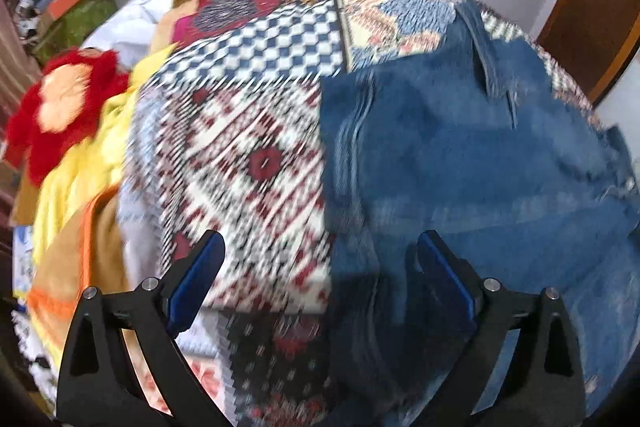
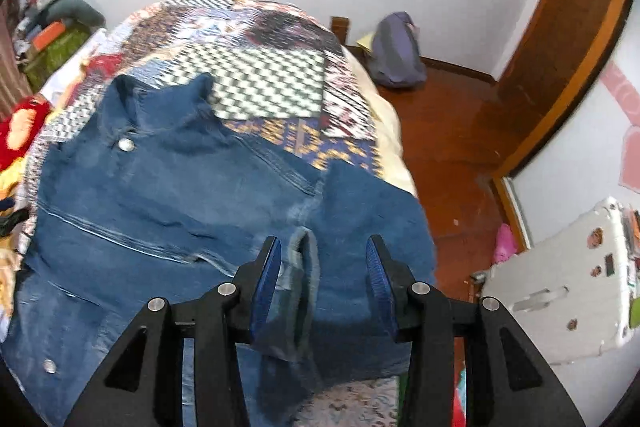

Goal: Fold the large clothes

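A blue denim jacket [image 2: 168,195] lies spread on a patchwork bedspread [image 2: 264,83], with its collar toward the far end and metal buttons showing. My right gripper [image 2: 322,271] hangs over the jacket's near right part. A raised denim fold [image 2: 304,267] stands between its fingers. The fold lies against the left pad and apart from the right pad, so this gripper is open. In the left wrist view, the jacket [image 1: 460,155] covers the right half of the bedspread [image 1: 248,147]. My left gripper [image 1: 320,263] is wide open over the jacket's left edge and holds nothing.
A heap of clothes lies along the bed's left side, with a red and orange piece [image 1: 60,107] and a yellow one [image 1: 80,179]. To the right are the wooden floor [image 2: 448,147], a purple bag [image 2: 396,51], a white foam box [image 2: 560,287] and a wooden door frame [image 2: 568,39].
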